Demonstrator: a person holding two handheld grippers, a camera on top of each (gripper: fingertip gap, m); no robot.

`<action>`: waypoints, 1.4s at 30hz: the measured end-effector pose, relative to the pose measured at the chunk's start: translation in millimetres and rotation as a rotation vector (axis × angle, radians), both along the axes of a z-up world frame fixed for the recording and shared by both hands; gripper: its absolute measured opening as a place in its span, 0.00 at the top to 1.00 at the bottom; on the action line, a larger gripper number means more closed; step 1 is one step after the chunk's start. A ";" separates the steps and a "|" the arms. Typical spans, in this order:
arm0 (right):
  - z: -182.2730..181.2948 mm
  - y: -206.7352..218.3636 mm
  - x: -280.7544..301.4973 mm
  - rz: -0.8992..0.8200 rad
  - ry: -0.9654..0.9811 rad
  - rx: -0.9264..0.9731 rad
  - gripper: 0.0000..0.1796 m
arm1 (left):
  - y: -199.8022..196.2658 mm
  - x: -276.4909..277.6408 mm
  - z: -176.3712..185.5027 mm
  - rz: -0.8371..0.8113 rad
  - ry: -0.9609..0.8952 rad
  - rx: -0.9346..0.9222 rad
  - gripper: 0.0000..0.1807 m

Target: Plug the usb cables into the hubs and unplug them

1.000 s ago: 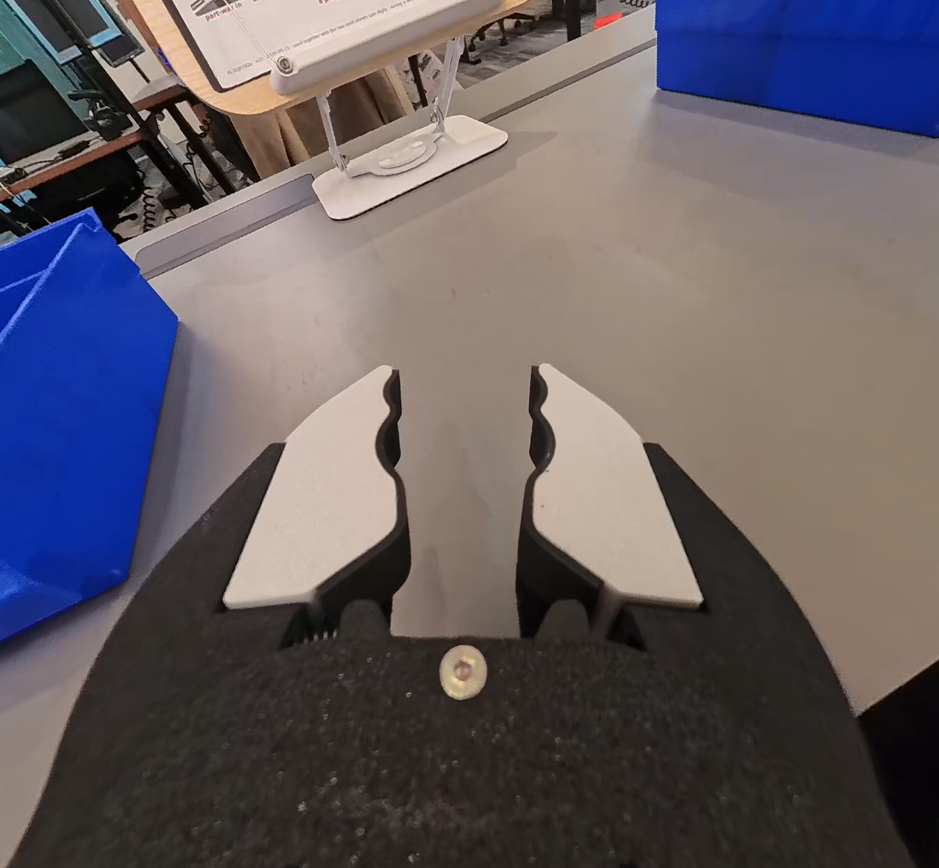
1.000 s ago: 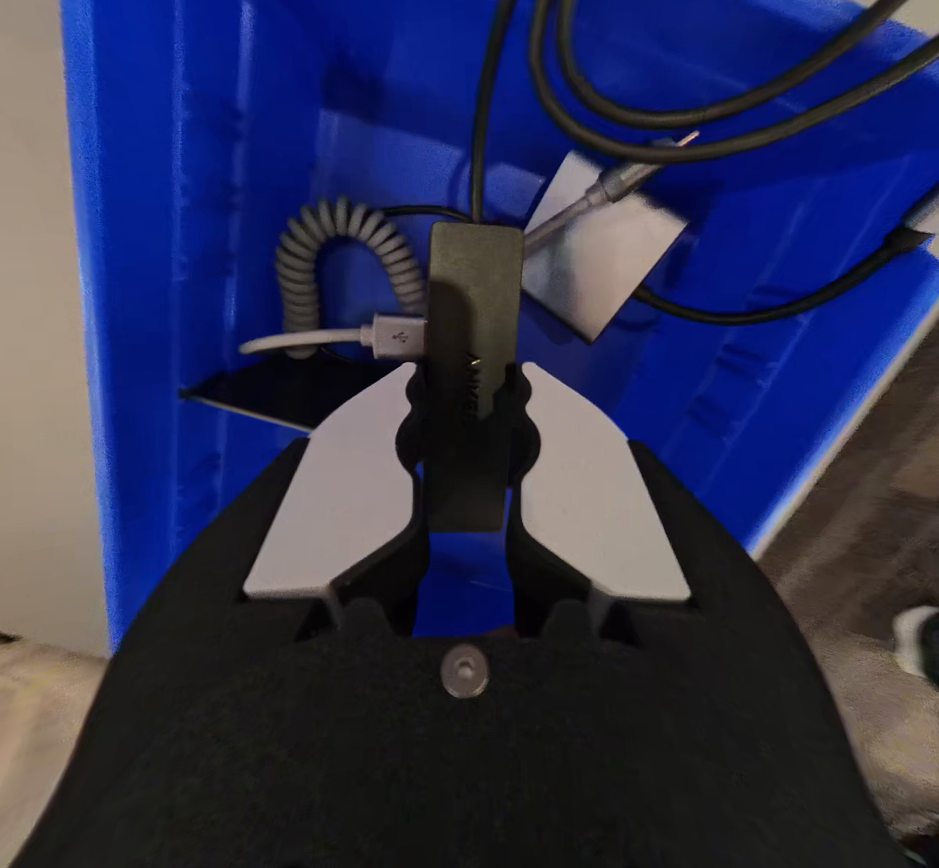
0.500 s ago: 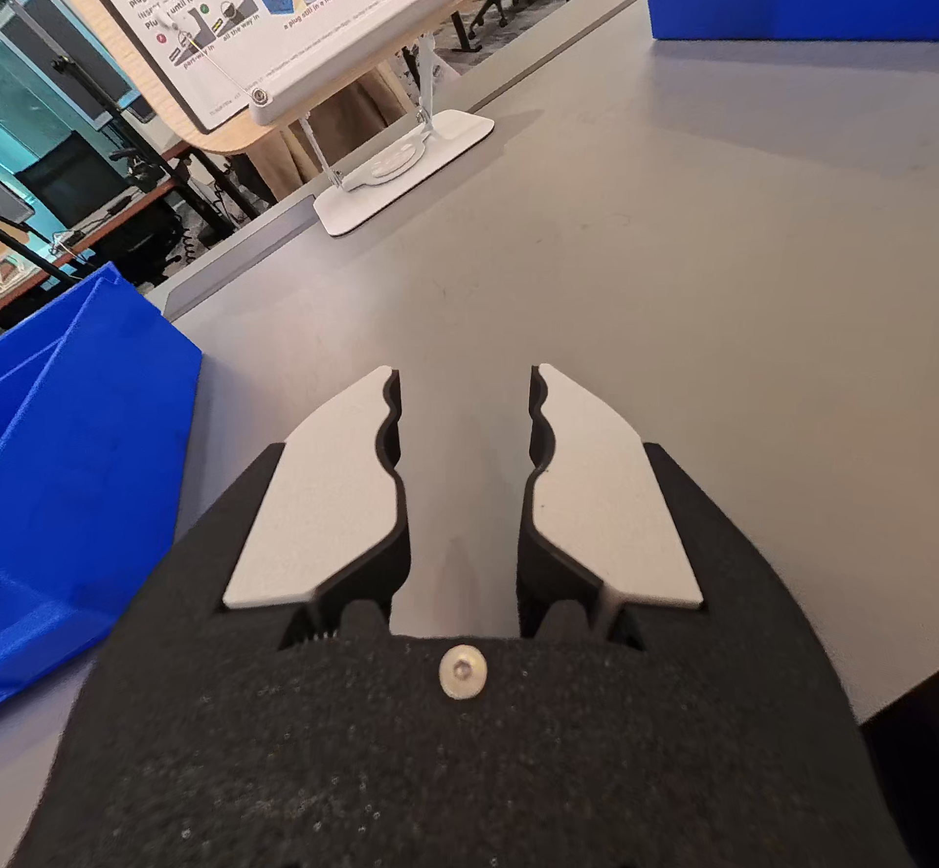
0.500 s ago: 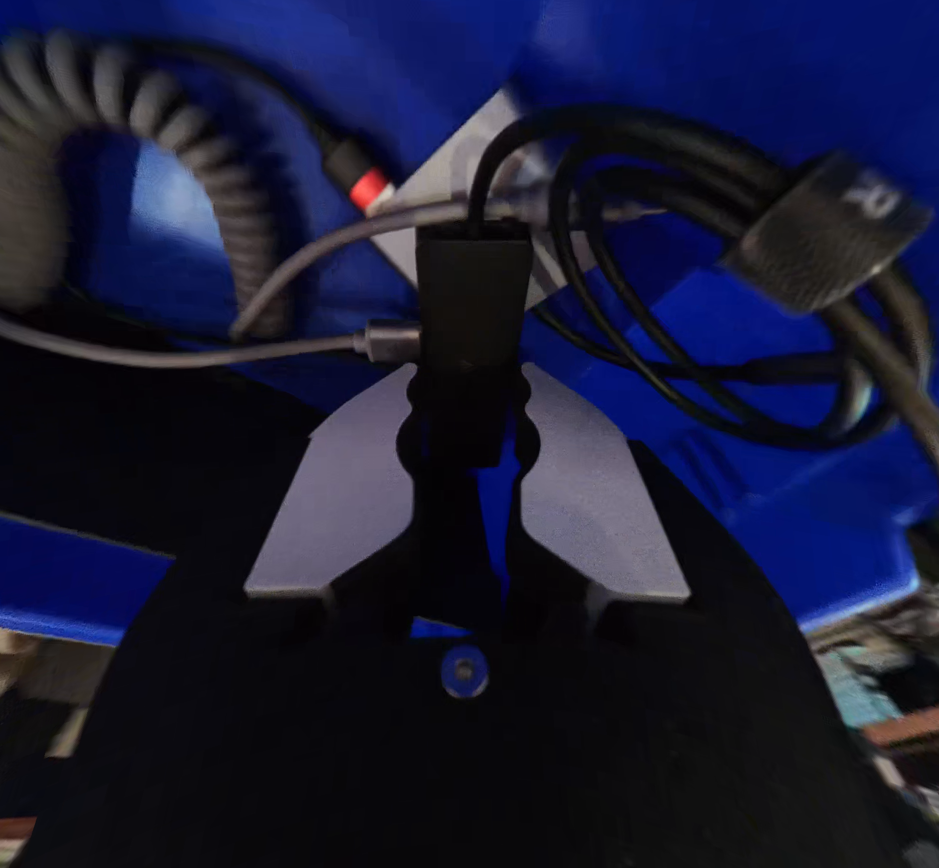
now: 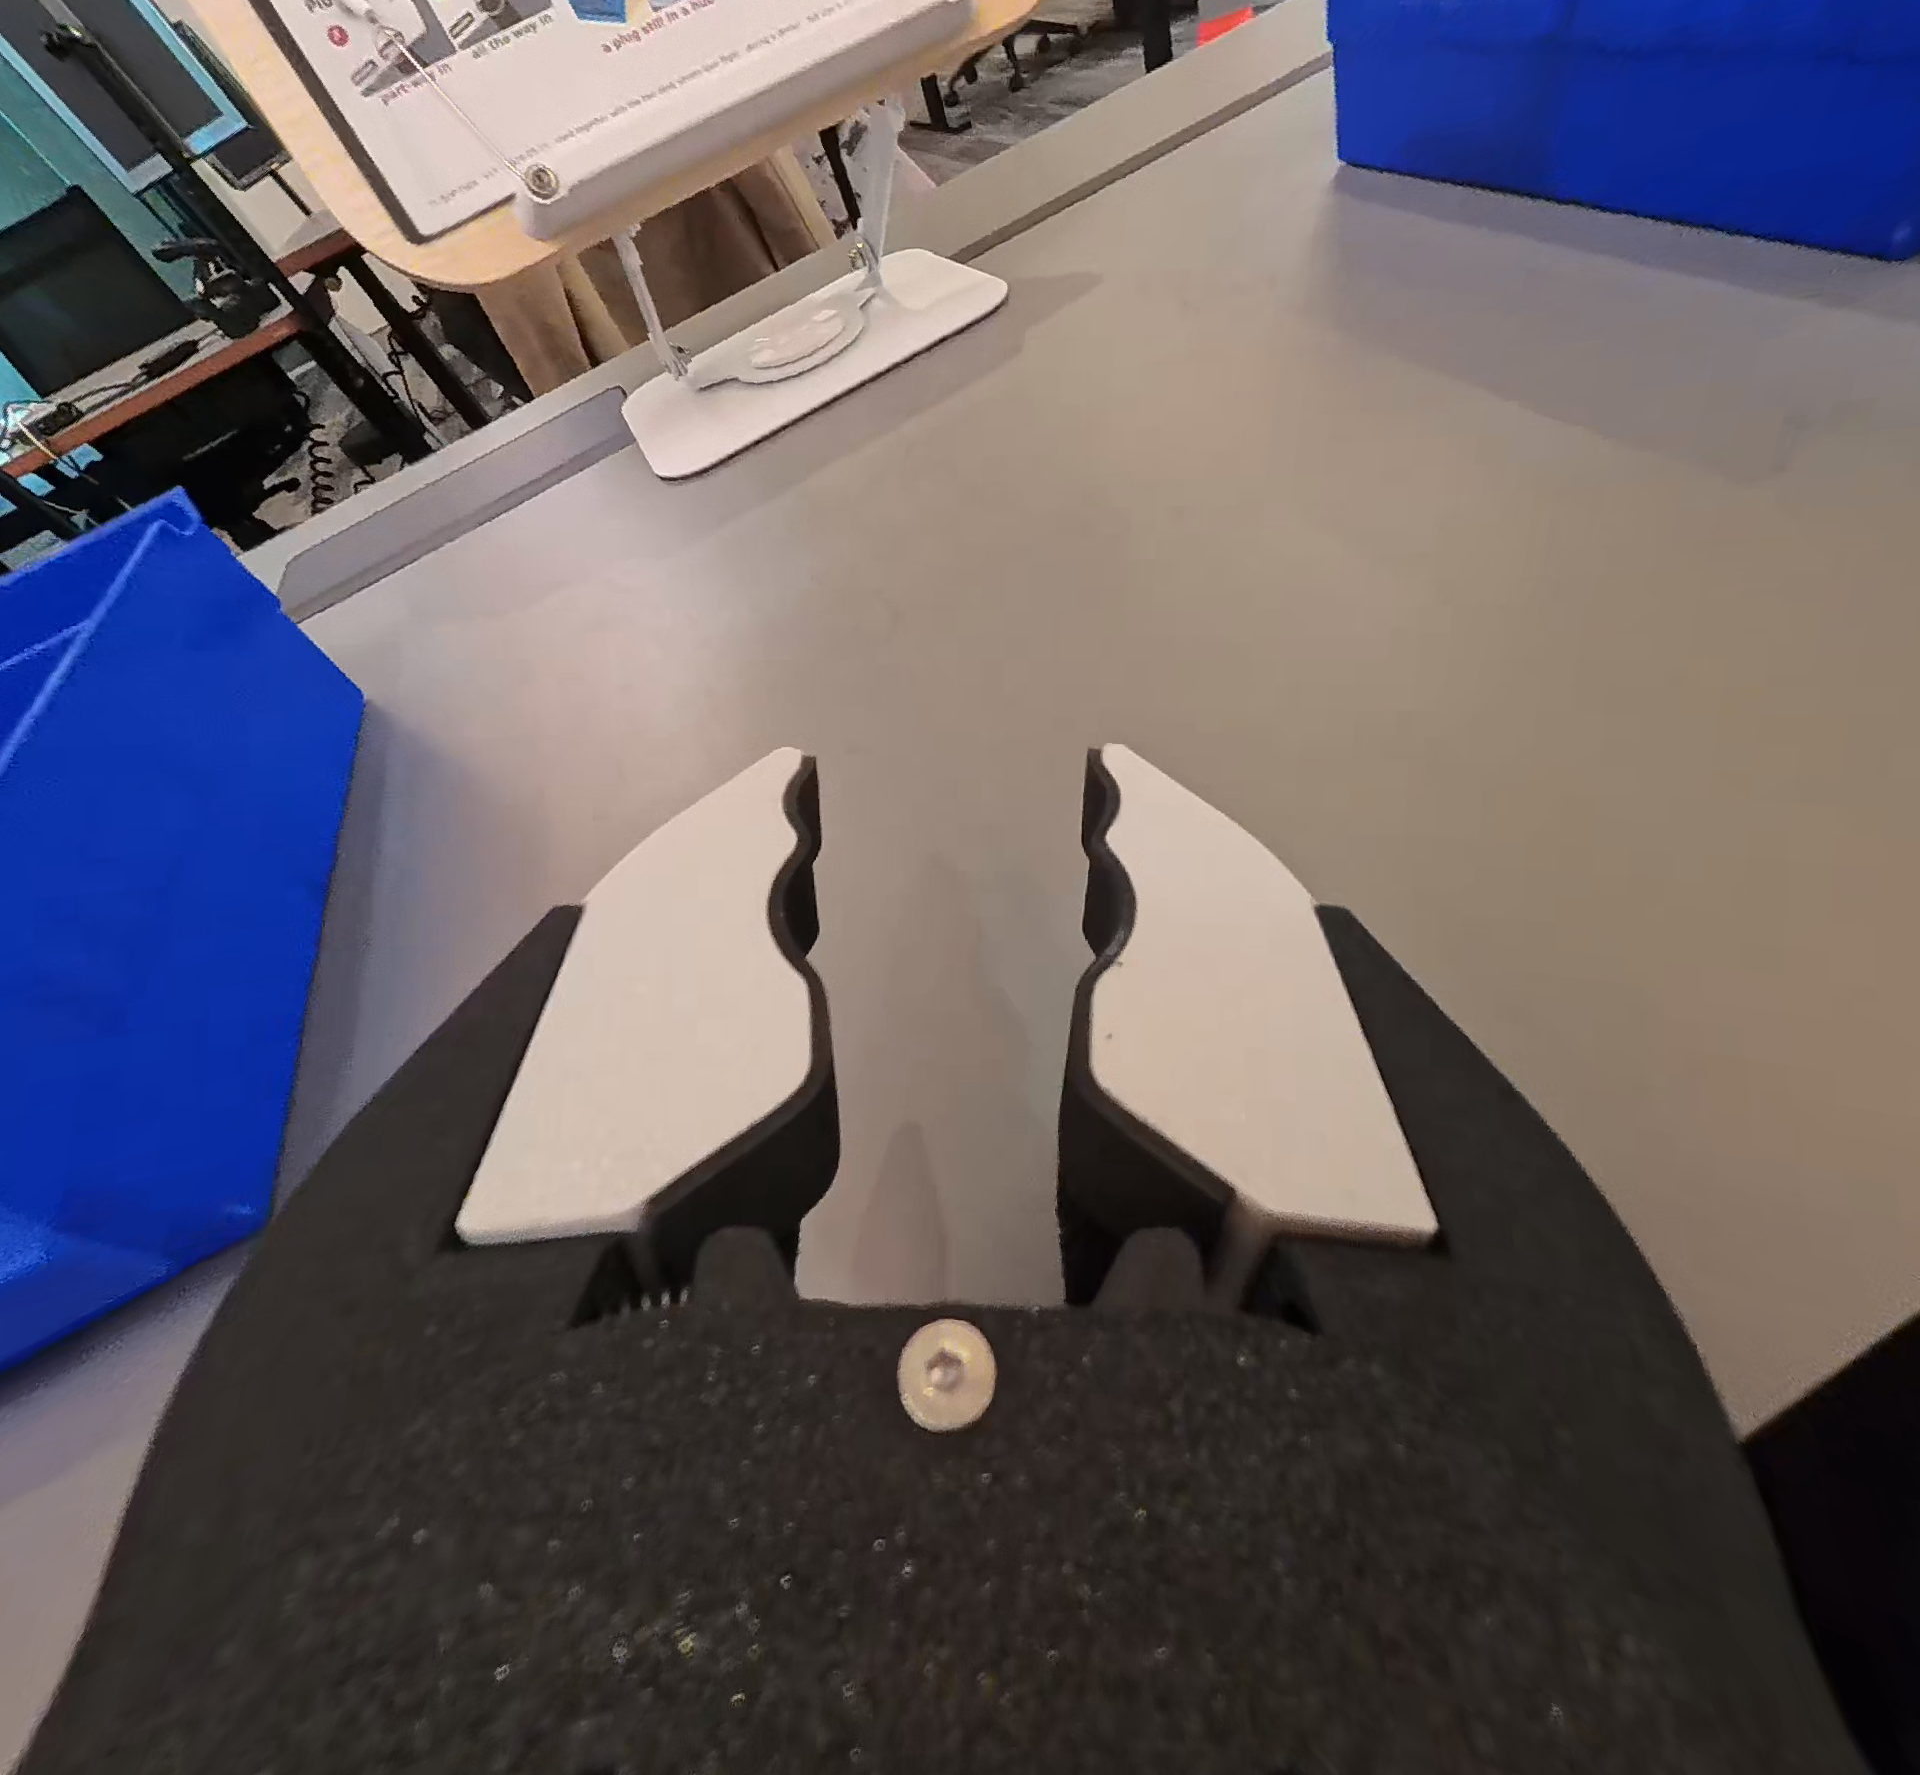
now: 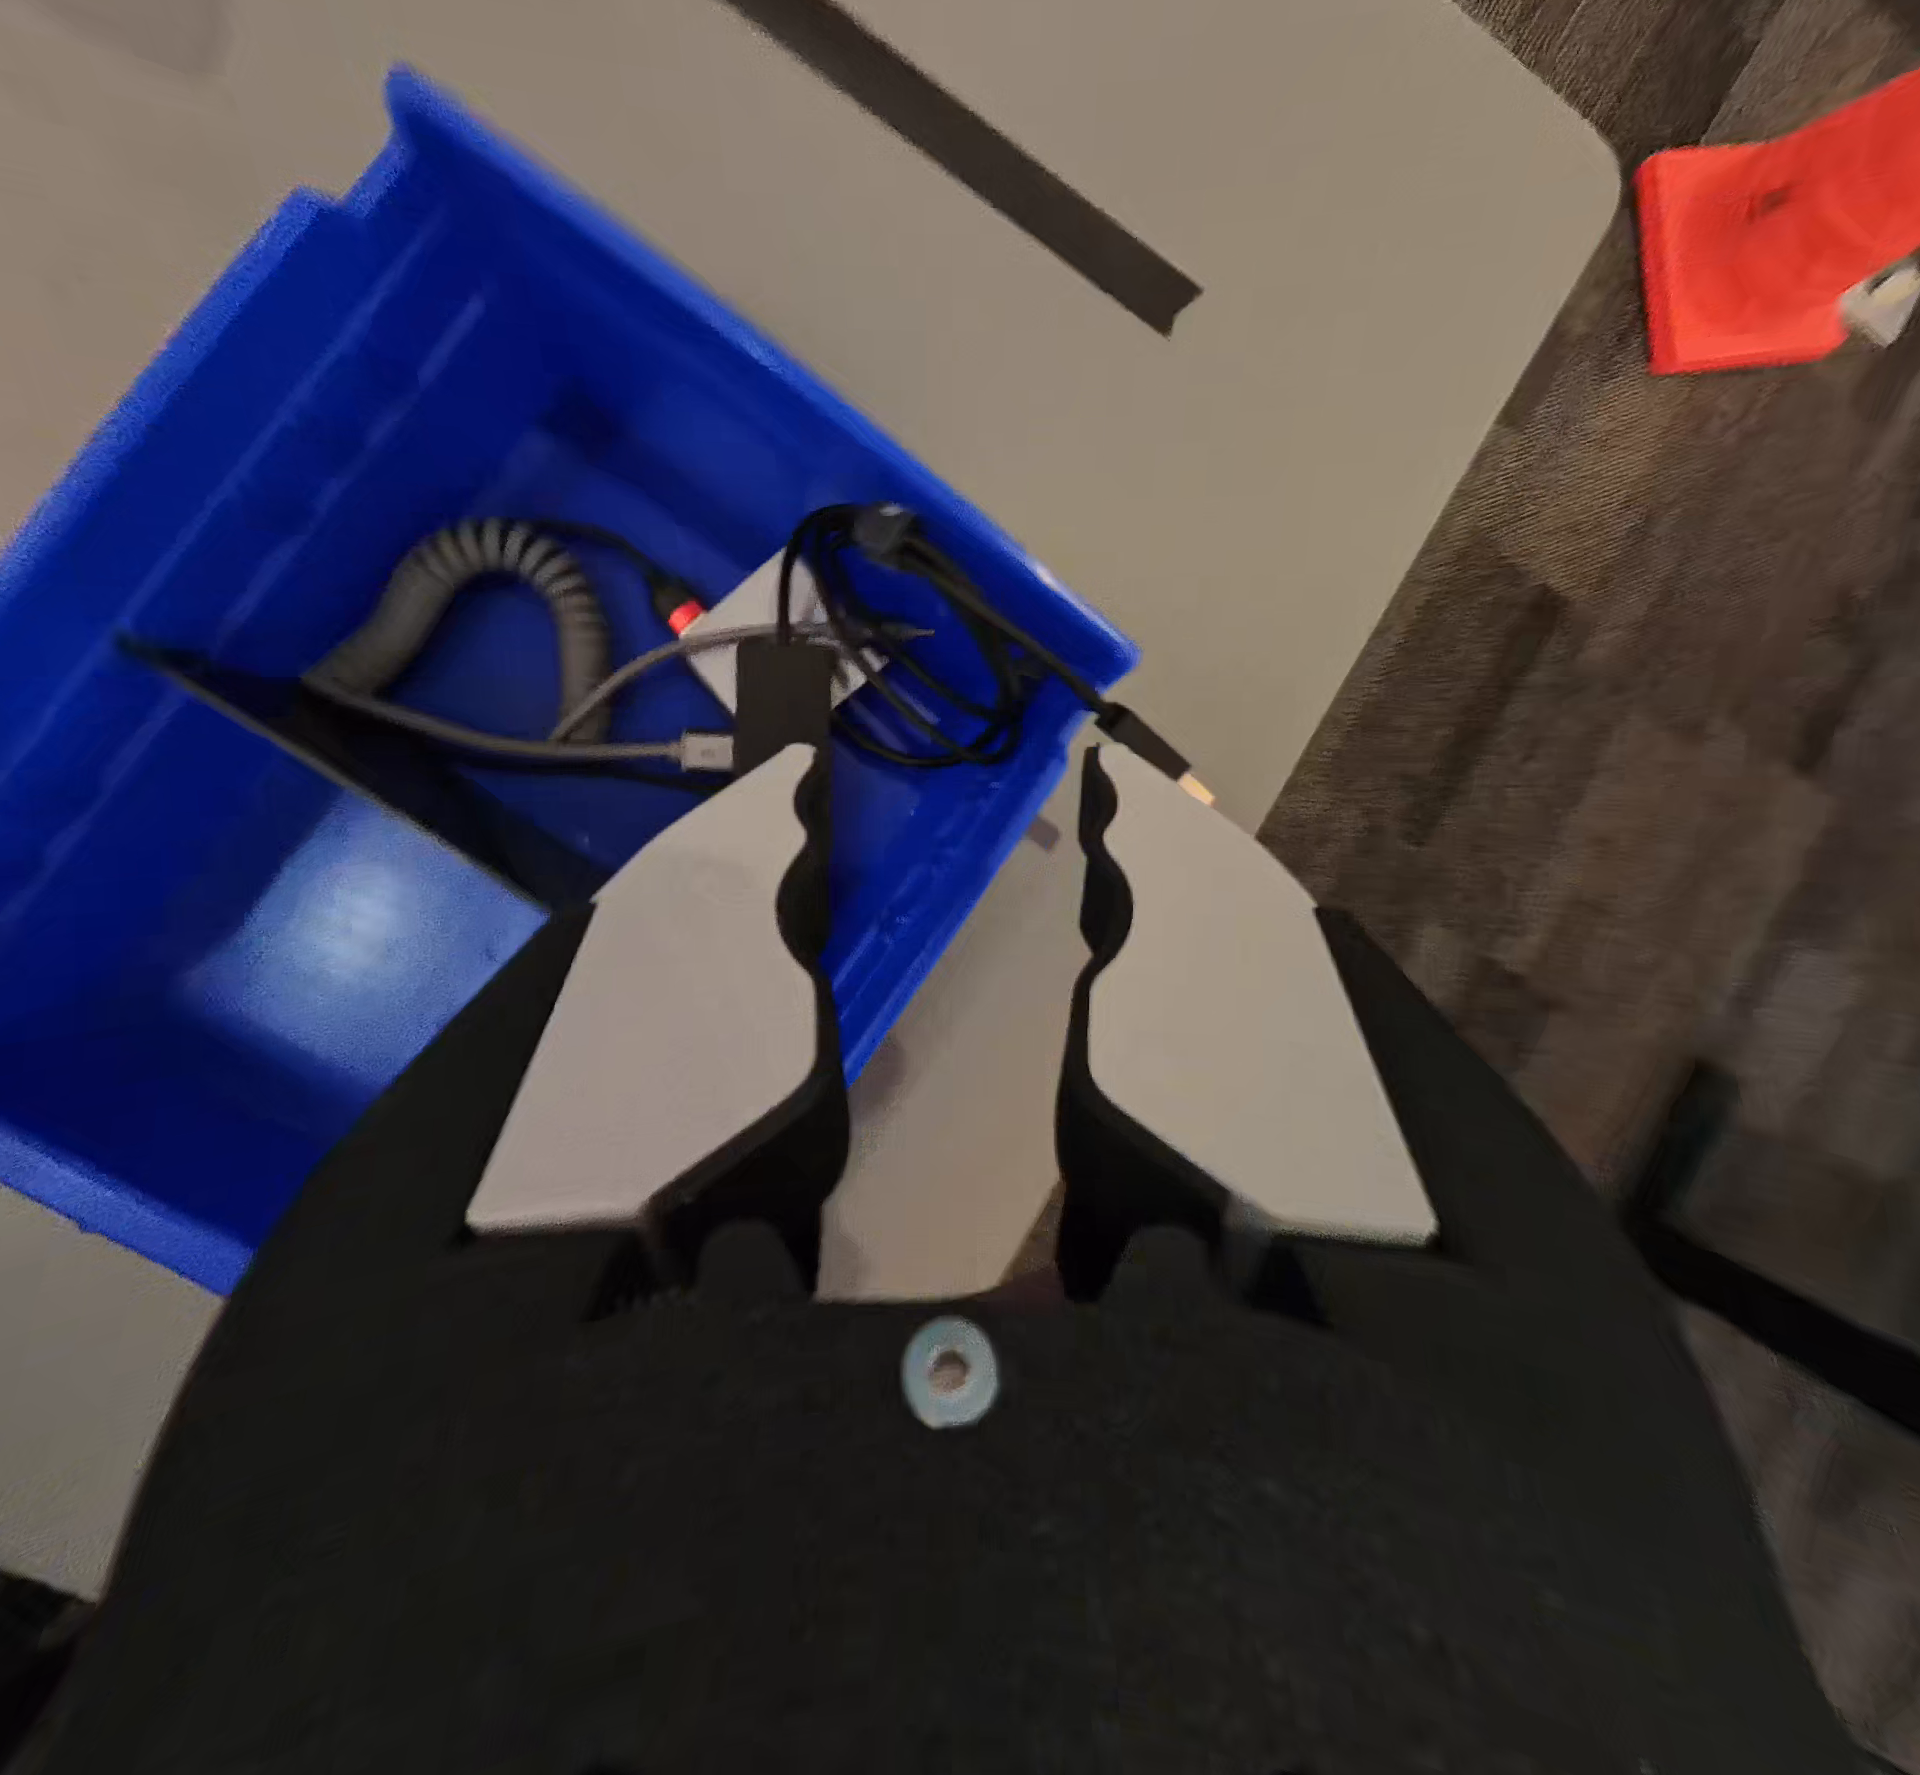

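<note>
Both grippers, left [image 5: 951,769] and right [image 6: 948,764], have fingers apart, holding nothing. The black hub [image 6: 781,699] in the blue bin [image 6: 312,437] looks light and rigid, so grab its flat sides, not the floppy cables [image 6: 935,686].

Ahead of your left gripper [image 5: 950,769] the grey table [image 5: 1299,582] lies bare. A blue bin [image 5: 156,894] walls the left side, a second blue bin [image 5: 1621,52] the far right, and a document stand [image 5: 821,364] blocks the far edge. Under your right gripper [image 6: 948,764], the bin [image 6: 343,354] compartment is crowded with cables [image 6: 935,676], a coiled cord [image 6: 488,562] and a black hub [image 6: 781,702].
</note>
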State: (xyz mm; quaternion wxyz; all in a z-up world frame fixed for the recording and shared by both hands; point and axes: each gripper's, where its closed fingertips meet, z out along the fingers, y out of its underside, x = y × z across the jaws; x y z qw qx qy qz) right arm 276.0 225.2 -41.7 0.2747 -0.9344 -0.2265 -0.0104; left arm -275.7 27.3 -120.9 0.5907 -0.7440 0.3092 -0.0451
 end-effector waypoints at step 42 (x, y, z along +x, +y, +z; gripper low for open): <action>-64.0 40.4 43.0 -0.334 0.951 0.000 0.82 | 6.5 -3.4 -6.2 0.051 0.118 0.027 0.73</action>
